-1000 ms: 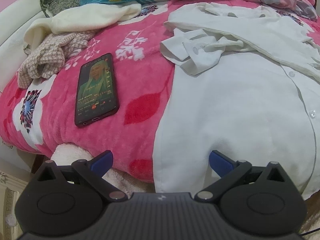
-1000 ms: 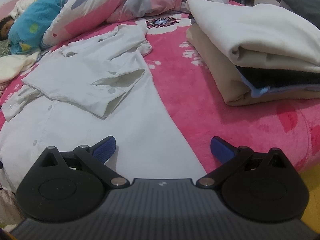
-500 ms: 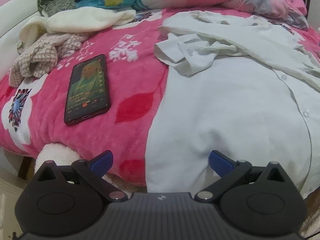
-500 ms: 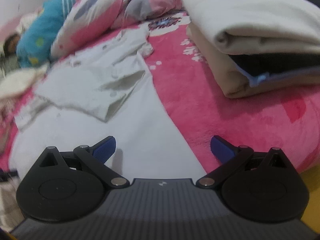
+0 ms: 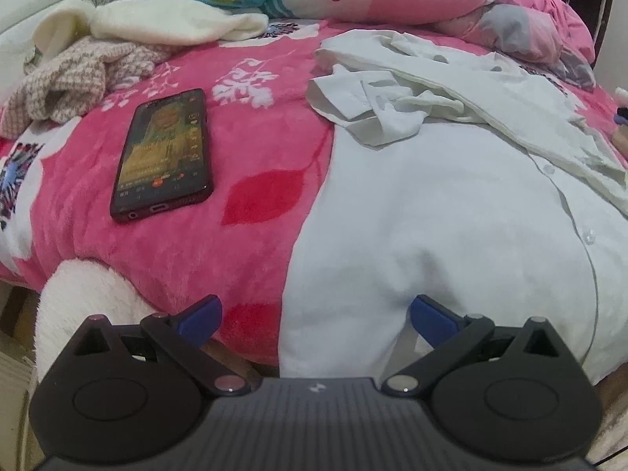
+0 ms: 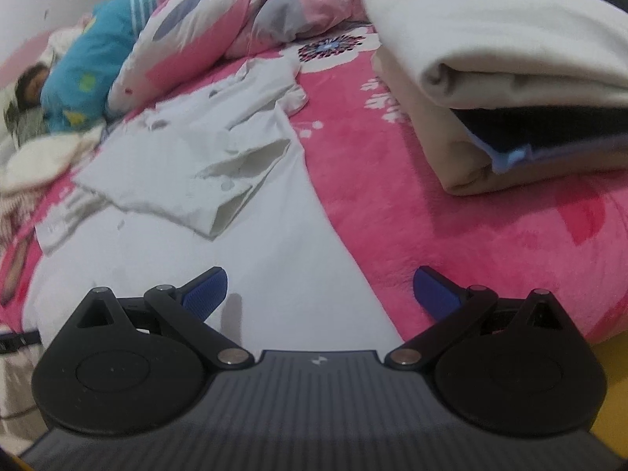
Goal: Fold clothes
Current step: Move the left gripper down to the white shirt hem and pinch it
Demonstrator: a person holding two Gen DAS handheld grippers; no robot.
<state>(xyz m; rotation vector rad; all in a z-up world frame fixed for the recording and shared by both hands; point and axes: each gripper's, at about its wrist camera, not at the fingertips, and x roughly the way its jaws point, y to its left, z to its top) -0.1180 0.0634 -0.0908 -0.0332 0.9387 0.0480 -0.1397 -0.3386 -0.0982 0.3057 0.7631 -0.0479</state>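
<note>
Shirt: we see the white shirt (image 5: 451,235) spread on the pink blanket (image 5: 255,149), buttons up, both sleeves folded in across the chest; its hem hangs over the near edge of the bed
Left gripper: our left gripper (image 5: 316,310) sits low at the bed's edge with fingers wide apart, holding nothing; the shirt's left hem corner lies between the blue tips
Right gripper: our right gripper (image 6: 320,288) is also spread wide and empty; its left fingertip (image 6: 206,286) is over the shirt, the right one over bare blanket
Phone: a phone (image 5: 165,153) lies screen up on the blanket, left of the shirt, apart from it
Stack: folded clothes (image 6: 502,90) are piled right of the shirt
Far end: a person (image 6: 74,78) lies under bedding
</note>
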